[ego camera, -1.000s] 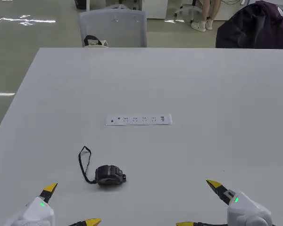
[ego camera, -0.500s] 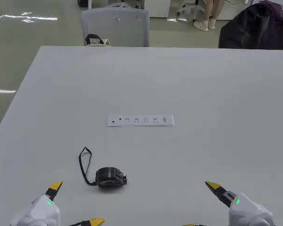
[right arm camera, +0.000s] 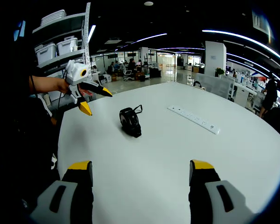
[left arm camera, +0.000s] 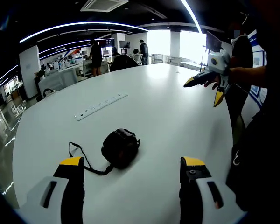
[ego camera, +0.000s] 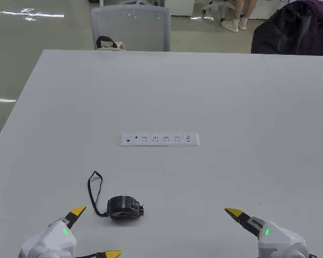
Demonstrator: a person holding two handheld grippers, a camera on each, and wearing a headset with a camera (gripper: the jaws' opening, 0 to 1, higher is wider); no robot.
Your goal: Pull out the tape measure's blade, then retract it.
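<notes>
tape measure (ego camera: 125,207) is lying untouched near the front edge of the table (ego camera: 231,107), blade not yet pulled out, while the left gripper (left arm camera: 131,162) and right gripper (right arm camera: 141,164) are hovering wide open on either side, so next one is likely needing to clamp the case, the other the blade tip.

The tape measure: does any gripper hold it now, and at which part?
Nothing is held. The tape measure lies on the table, and the left gripper and right gripper are both open, apart from it.

Left gripper (ego camera: 94,232) has edged closer to the tape measure (ego camera: 125,207); right gripper (left arm camera: 203,93) has shifted slightly inward.
</notes>
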